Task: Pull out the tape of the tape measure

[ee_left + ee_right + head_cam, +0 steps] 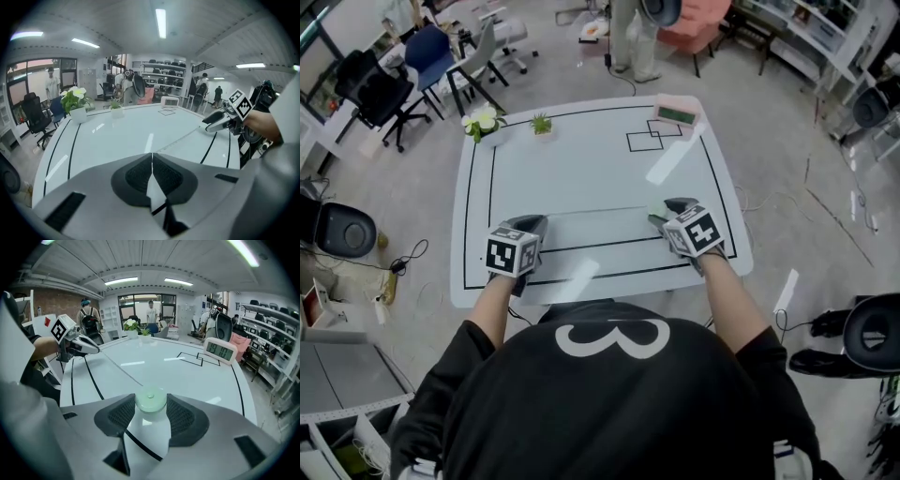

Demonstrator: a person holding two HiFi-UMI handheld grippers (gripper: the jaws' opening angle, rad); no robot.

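Note:
A pale green round tape measure case (150, 405) sits between the jaws of my right gripper (150, 398), whose pads press on its two sides. In the head view this gripper (662, 212) rests at the white table's (600, 159) front right. A thin tape (595, 213) runs level from the case to my left gripper (534, 224) at the front left. That gripper (151, 157) is shut on the tape's end. From its jaws the tape (180, 139) stretches over to the right gripper (213, 123). In the right gripper view the tape (117, 369) leads to the left gripper (89, 348).
A digital clock (677, 114) stands at the table's far right next to black square outlines. A pot of white flowers (483, 122) and a small green plant (541, 124) stand at the far left. Office chairs and a standing person (633, 37) are beyond the table.

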